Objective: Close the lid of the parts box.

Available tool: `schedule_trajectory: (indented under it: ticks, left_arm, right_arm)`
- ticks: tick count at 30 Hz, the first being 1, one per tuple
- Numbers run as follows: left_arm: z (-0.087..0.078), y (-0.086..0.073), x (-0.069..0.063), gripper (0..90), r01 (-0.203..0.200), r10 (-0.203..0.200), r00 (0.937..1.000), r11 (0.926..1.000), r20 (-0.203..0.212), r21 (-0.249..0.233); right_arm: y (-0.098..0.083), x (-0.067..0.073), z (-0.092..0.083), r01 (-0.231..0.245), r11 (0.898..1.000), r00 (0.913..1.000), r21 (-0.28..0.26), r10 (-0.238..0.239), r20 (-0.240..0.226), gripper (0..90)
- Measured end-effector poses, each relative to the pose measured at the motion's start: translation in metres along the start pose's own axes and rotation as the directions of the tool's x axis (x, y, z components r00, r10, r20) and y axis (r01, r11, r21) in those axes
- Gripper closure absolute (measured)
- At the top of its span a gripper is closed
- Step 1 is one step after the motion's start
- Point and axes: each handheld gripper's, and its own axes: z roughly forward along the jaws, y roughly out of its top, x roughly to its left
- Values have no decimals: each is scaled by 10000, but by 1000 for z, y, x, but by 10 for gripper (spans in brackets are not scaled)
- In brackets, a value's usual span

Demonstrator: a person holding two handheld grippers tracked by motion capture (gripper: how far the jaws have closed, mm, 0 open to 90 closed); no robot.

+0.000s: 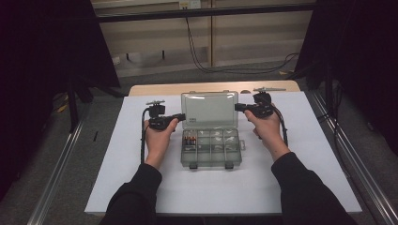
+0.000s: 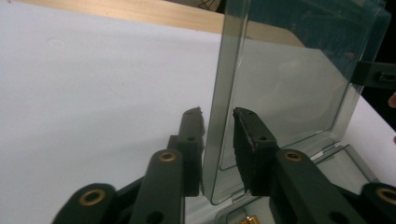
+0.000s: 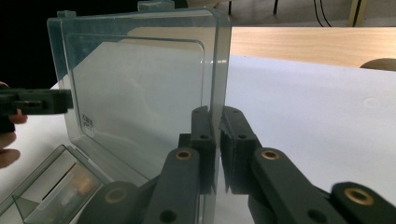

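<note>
Lid raised on my clear plastic compartment box (image 1: 210, 149), mid-worktop (image 1: 141, 154).
Right claw (image 3: 217, 122) pinches the transparent hinged lid (image 3: 140, 88); left claw (image 2: 219, 128) straddles it loosely. Contents untouched; sorting remains.

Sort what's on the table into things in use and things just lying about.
In use: clear organiser box, its raised lid, left gripper loosely around the lid's edge, right gripper clamped on the opposite edge.

Lying about: white sheet, wooden tabletop, floor cables.

Dim room (grey floor (image 1: 117, 79)), wooden table (image 1: 155, 88)
</note>
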Motion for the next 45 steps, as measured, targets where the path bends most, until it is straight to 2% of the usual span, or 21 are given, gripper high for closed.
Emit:
schedule_trajectory:
  ticks: [2, 6, 7, 8, 10, 13, 14, 15, 19, 21, 24, 25, 27, 31, 34, 36, 38, 39, 40, 43, 45]
  left_arm:
    - [-5, 3, 2, 718, 144, -143, 9999, 9998, 88, -135]
    - [-11, 8, 3, 791, 268, -263, 9994, 9994, 211, -228]
    - [-10, 9, 3, 827, 300, -297, 9995, 9992, 92, -248]
    - [-10, 11, 5, 856, 133, -133, 9999, 9998, 48, -122]
    - [-8, 14, 6, 900, 386, -386, 9992, 9992, 46, -128]
    - [-1, 17, 9, 900, 676, -677, 9977, 9976, -51, -121]
    - [0, 18, 11, 900, 569, -569, 9984, 9983, -67, 77]
    - [3, 19, 12, 900, 733, -733, 9973, 9972, -63, 120]
    - [13, 22, 14, 900, 776, -762, 9965, 9962, -351, 391]
    - [18, 25, 13, 900, 978, -968, 9948, 9947, -303, 327]
    - [25, 28, 9, 900, 1001, -1003, 9950, 9938, 25, 484]
    - [27, 29, 8, 900, 887, -892, 9960, 9947, 75, 516]
    - [29, 30, 6, 900, 1033, -1041, 9945, 9934, 132, 494]
    - [33, 30, 9, 900, 1343, -1372, 9891, 9894, 531, 554]
    - [32, 29, 9, 900, 1207, -1253, 9882, 9911, 879, 557]
    - [30, 30, 9, 900, 731, -785, 9927, 9955, 912, 609]
    - [27, 30, 8, 900, 565, -631, 9917, 9965, 1119, 608]
    - [26, 30, 7, 900, 615, -683, 9901, 9964, 1223, 585]
    - [24, 30, 7, 900, 495, -565, 9908, 9970, 1226, 595]
    - [19, 29, 6, 900, 401, -474, 9879, 9978, 1479, 521]
    - [15, 28, 4, 900, 199, -276, 9883, 9984, 1499, 522]
  right_arm:
    - [0, 1, -1, 102, 9999, 9999, -58, -102, 45, 844]
    - [-1, 2, -2, 146, 9998, 9999, -127, -146, 56, 845]
    - [-2, 2, -2, 212, 9996, 9998, -172, -212, 38, 845]
    - [-2, 3, -3, 256, 9995, 9997, -191, -255, 29, 845]
    - [-2, 4, -4, 295, 9993, 9995, -238, -294, 74, 845]
    - [-3, 5, -6, 445, 9985, 9990, -304, -443, 68, 844]
    - [-4, 6, -6, 428, 9986, 9991, -325, -427, 24, 845]
    - [-4, 6, -7, 424, 9984, 9991, -369, -423, 36, 844]
    - [-6, 6, -8, 548, 9974, 9985, -466, -550, -20, 844]
    - [-6, 7, -9, 605, 9969, 9982, -513, -606, 0, 844]
    - [-8, 8, -10, 671, 9958, 9977, -618, -673, -6, 844]
    - [-8, 8, -11, 698, 9956, 9976, -632, -699, 7, 844]
    - [-9, 8, -12, 746, 9947, 9972, -702, -751, -42, 844]
    - [-10, 9, -14, 776, 9944, 9969, -724, -784, -89, 842]
    - [-10, 9, -15, 869, 9936, 9961, -723, -877, -83, 839]
    - [-11, 9, -16, 797, 9942, 9965, -724, -813, -186, 834]
    - [-11, 9, -18, 939, 9930, 9952, -715, -955, -195, 826]
    - [-11, 9, -19, 963, 9927, 9950, -721, -980, -202, 813]
    - [-12, 10, -20, 967, 9926, 9948, -741, -987, -240, 793]
    - [-15, 11, -24, 1101, 9908, 9932, -784, -1127, -302, 723]
    - [-19, 9, -28, 1135, 9899, 9912, -845, -1186, -581, 695]
